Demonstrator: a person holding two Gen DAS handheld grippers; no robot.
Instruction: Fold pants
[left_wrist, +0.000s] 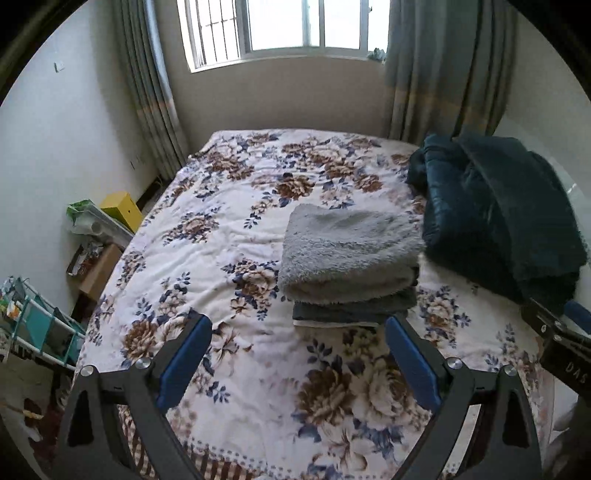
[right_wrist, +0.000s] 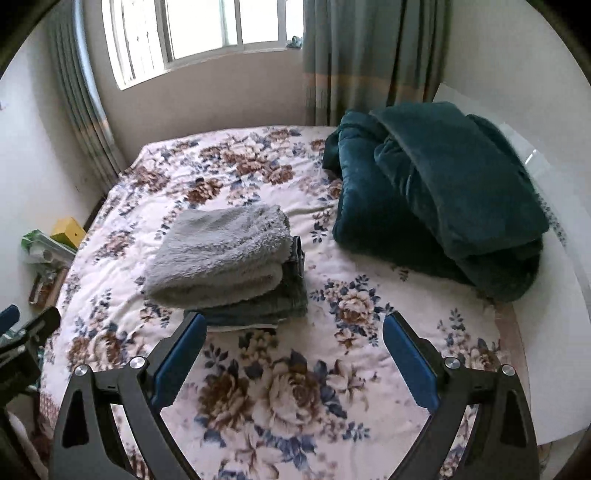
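The pants, fleecy grey, lay folded in a stack mid-bed. They were judged soft, bulky, light and best pinched at a folded edge. Both the left gripper and right gripper were held wide apart, empty, above the bedspread.

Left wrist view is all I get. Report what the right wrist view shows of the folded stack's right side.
Observer: Under the grey fleece, darker folded pants jut out past its right edge.
Operator: Confirm whether the stack touches the teal blanket.
Observer: It does not. A strip of floral bedspread shows between it and the teal blanket.
Operator: Give me the right gripper.
Observer: The right gripper has its jaws wide apart, with nothing between them.
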